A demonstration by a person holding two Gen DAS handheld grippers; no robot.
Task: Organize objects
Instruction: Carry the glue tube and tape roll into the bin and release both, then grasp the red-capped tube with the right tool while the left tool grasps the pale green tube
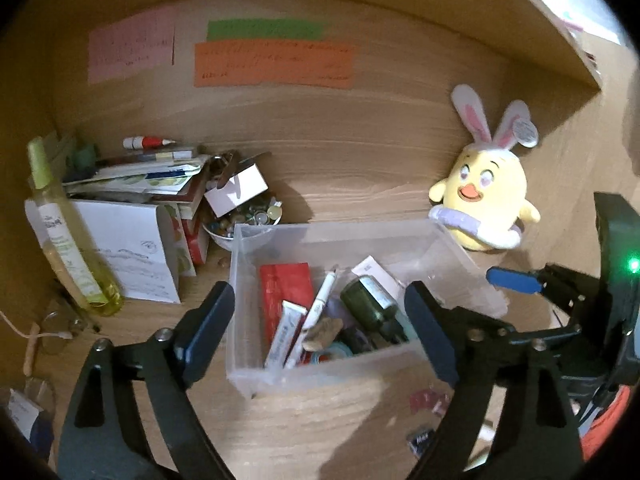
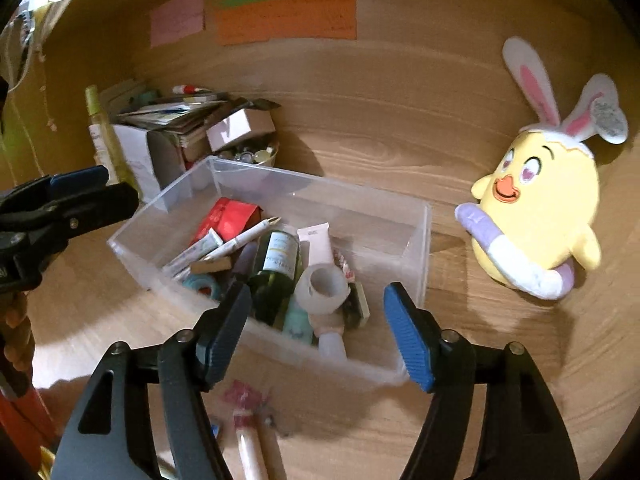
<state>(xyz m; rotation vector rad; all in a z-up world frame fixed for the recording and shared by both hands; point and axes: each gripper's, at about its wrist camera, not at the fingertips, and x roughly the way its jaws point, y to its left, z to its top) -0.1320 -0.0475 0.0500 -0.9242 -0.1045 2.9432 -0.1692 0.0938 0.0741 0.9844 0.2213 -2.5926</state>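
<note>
- Grippers first: the left gripper [image 1: 320, 320] had its jaws spread wide with nothing between them, hovering just in front of the clear plastic bin [image 1: 280, 376] on the wooden desk [image 1: 360, 184].
- Same deal with the right gripper [image 2: 316, 336], jaws apart, no pad pressing on anything, parked over the near wall of that bin.
- Bin contents looked like a jumble: a red foil packet [image 2: 228, 218], a white pen [image 2: 244, 240], a dark green glass bottle [image 2: 276, 272], a white squeeze tube [image 2: 318, 240], a whitish roll of tape [image 2: 322, 284], plus bits I couldn't make out.
- My read on the step: both hands were empty between drops, so probably hunting for the next stray item.
- Leftovers still outside the bin: a small red-wrapped thing [image 2: 246, 396] and a pale tube with a red band [image 2: 248, 440] on the desk right in front of the right gripper.
- A yellow plush chick with bunny ears [image 2: 536, 204] stood well right of the bin, leaning against the back panel.
- Next move, I'd guess: drop the right gripper toward the pale tube, line the jaws across its narrow side, pinch, then carry it over the bin wall. It looked blurry and small, so aim matters.
</note>
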